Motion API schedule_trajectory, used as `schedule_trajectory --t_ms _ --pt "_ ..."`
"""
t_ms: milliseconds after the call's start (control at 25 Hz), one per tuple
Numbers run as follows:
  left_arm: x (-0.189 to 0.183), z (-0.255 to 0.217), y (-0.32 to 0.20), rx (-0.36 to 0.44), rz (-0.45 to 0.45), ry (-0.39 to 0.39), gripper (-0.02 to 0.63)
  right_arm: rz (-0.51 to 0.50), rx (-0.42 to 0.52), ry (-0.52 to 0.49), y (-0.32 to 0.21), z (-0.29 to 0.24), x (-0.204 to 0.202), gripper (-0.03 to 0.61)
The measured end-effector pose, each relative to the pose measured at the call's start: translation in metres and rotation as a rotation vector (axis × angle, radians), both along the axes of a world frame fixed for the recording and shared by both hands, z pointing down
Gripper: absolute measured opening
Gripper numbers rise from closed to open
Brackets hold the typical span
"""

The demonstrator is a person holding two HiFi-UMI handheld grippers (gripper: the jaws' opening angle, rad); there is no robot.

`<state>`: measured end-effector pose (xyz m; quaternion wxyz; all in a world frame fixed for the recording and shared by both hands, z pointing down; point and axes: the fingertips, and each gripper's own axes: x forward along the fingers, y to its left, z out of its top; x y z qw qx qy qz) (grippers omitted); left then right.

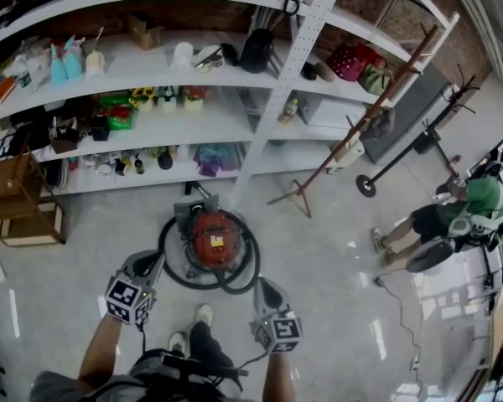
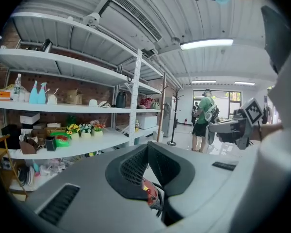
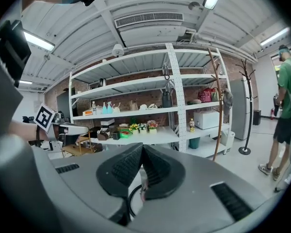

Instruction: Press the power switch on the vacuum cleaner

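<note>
A round red vacuum cleaner (image 1: 215, 237) sits on the floor in front of the shelves, with its black hose (image 1: 174, 270) coiled around it. My left gripper (image 1: 151, 262) hovers over the vacuum's near left side and is shut on nothing. My right gripper (image 1: 262, 285) is held at the near right, just outside the hose loop, also shut and empty. In the left gripper view the jaws (image 2: 148, 147) meet at the tips, and a bit of the red vacuum (image 2: 149, 192) shows below them. The right gripper view shows its jaws (image 3: 142, 147) closed, with hose (image 3: 131, 198) beneath.
White shelving (image 1: 235, 115) full of small items runs behind the vacuum. A wooden coat rack (image 1: 352, 132) leans at the right and a black stand (image 1: 402, 153) beyond it. A person in green (image 1: 461, 212) crouches at far right. A wooden cabinet (image 1: 17, 203) stands left.
</note>
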<state>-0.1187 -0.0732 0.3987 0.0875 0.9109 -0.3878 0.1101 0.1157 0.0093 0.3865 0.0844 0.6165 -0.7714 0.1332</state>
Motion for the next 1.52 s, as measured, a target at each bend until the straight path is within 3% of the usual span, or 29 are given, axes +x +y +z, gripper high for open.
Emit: schedule_trajectory --t_ms 520,880,1520 --pt "0.036 0.041 -0.066 -0.040 -0.052 -0.038 0.009 -0.085 -0.077 -0.002 -0.083 0.051 0.025 0.003" --pt "0.044 0.078 -0.088 -0.060 -0.048 -0.070 0.009 -0.105 -0.138 -0.009 -0.107 0.099 0.032 0.003" --pt "0.070 0.162 -0.115 -0.102 -0.028 -0.086 0.009 -0.124 -0.164 -0.008 -0.143 0.179 0.041 0.003"
